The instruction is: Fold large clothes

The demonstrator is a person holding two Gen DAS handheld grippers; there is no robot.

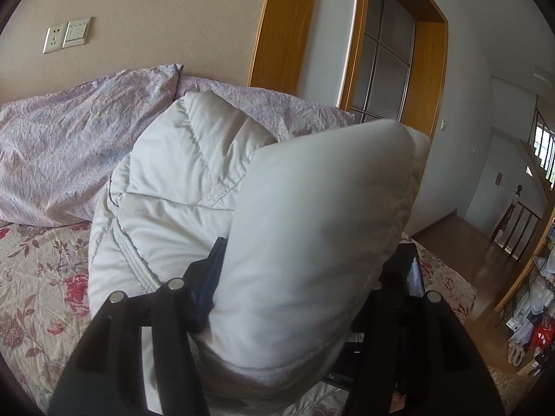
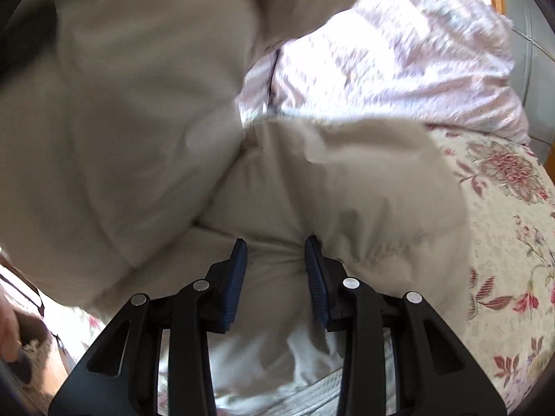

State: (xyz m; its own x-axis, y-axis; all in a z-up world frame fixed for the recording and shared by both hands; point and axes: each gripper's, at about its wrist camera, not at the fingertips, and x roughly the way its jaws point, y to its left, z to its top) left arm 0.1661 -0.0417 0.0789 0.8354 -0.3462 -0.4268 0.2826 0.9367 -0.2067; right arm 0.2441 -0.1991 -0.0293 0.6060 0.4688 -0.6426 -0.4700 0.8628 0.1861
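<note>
The white quilted down jacket [image 1: 180, 180] lies bunched on the bed, over the floral bedsheet [image 1: 38, 277] and against the crumpled lilac duvet [image 1: 62, 145] behind it; in the left wrist view a thick puffy fold of it rises between the fingers of the left claw [image 1: 312, 277], which is clenched on that fold, the blue pad of one finger [image 1: 211, 277] pressing into the fabric and the other finger mostly hidden behind the bulge; beyond the bed stand a beige wall with a socket and switch plate [image 1: 67, 34] and a wooden door frame [image 1: 284, 27]. In the right wrist view, slightly blurred, the right claw [image 2: 277, 267] pinches a gathered ridge of the jacket [image 2: 138, 121] between its blue pads [image 2: 236, 284], the cloth puckering at the tips; the bedsheet [image 2: 513, 277] and duvet [image 2: 399, 62] show to the right.
</note>
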